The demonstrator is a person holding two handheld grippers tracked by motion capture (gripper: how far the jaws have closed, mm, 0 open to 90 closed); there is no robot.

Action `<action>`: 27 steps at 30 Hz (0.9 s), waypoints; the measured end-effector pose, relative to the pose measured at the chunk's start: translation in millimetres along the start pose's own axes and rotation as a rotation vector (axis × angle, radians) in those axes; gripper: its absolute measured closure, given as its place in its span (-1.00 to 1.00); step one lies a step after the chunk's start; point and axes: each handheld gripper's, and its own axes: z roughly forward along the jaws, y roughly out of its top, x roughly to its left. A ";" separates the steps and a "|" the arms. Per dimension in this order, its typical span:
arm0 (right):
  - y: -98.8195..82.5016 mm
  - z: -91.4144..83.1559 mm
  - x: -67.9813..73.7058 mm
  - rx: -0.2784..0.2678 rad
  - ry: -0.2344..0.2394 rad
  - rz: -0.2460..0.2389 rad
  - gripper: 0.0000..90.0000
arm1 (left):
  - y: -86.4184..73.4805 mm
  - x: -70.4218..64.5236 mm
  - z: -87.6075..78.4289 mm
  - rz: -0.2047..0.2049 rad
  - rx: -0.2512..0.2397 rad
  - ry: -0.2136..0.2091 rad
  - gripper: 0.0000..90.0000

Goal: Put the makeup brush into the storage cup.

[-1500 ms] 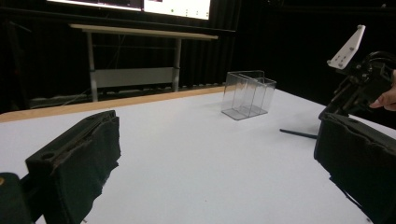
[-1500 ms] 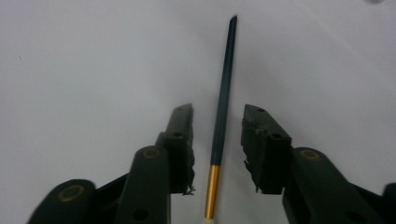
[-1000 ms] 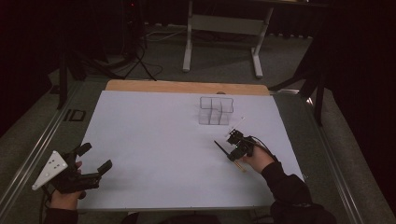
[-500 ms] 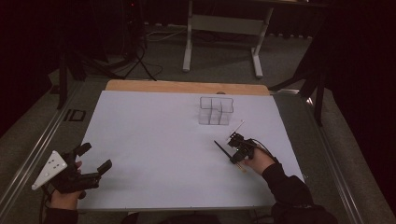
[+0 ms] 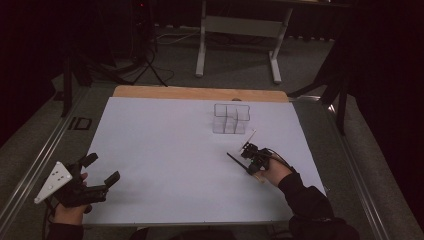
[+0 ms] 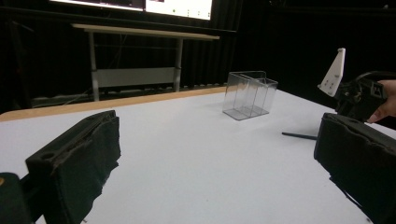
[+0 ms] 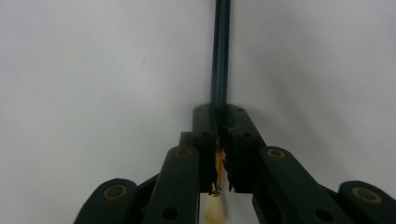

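Right gripper low over the right half of the white table, jaws clenched on a thin dark paintbrush. In the right gripper view, jaws pressed together around the brush, dark handle running straight ahead past the tips over the white surface, pale bristle tuft hanging behind the jaws toward the camera. From the high view, handle pointing out to the left of the gripper, close above or on the table; contact cannot be told. Right hand behind the gripper, dark sleeve trailing to the bottom edge.

Left gripper at the near left corner of the table, jaws released and spread wide, nothing between them; grey three-cornered plate on its outer side. In the left gripper view, both black padded jaws far apart at the picture's edges, bare table between.

Clear plastic compartment box upright toward the far side of the table, right of centre, well apart from the left gripper and near the right one. Wooden strip along the far table edge.
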 end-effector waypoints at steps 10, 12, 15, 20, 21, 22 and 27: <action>0.9 -17.9 -8.0 -0.024 0.012 -0.031 0.86 | 0.4 -2.5 2.8 0.002 0.011 -0.008 -0.99; 2.2 -20.2 -6.7 -0.019 0.002 -0.050 0.86 | 0.8 -3.4 3.6 0.002 0.015 -0.012 -0.99; 4.8 -24.7 -3.9 -0.031 0.003 -0.084 0.86 | 1.9 -5.0 5.1 0.003 0.022 -0.020 -0.99; 11.0 -30.7 3.8 -0.025 0.011 -0.151 0.86 | 7.0 -11.6 10.7 0.020 0.035 -0.051 -0.99; 12.4 -31.8 5.0 -0.030 0.012 -0.163 0.86 | 8.0 -12.7 11.6 0.026 0.042 -0.056 -0.99; 13.5 -32.9 5.9 -0.030 0.019 -0.170 0.86 | 9.5 -14.6 13.3 0.035 0.052 -0.061 -0.99; 20.1 -39.3 13.4 -0.024 0.033 -0.214 0.86 | 16.3 -22.7 21.6 0.062 0.092 -0.076 -0.99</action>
